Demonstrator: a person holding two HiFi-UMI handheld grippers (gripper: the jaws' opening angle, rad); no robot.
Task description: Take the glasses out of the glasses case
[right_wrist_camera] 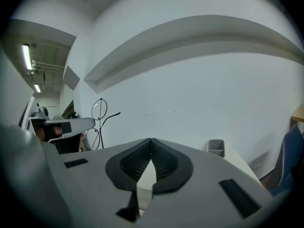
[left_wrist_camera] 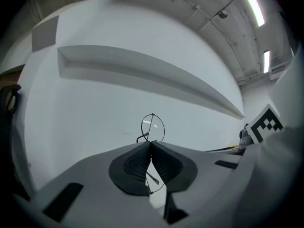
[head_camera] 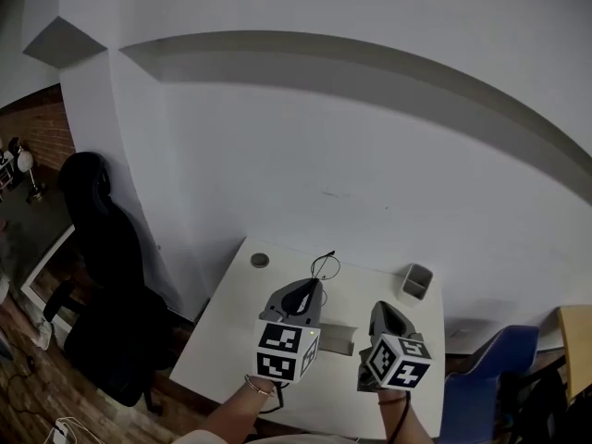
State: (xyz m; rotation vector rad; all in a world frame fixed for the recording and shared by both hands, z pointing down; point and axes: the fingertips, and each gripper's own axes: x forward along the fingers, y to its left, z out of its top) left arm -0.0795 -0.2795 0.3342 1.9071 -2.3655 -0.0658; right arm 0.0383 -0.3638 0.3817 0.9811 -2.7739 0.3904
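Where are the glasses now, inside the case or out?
Out: the left tongs hold the glasses in the air above the table.

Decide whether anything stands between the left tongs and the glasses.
Nothing visible does. The left tongs are shut on the glasses, gripping the thin wire frame, with one lens sticking up past the tips, above the white table.

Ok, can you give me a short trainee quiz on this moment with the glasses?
1. True or false: the glasses are clamped in the left tool.
2. Which tool is shut with nothing in it? A) left tool B) right tool C) neither
3. Fill in: the small grey bin stands on the white ____.
Key: 1 true; 2 B; 3 table.
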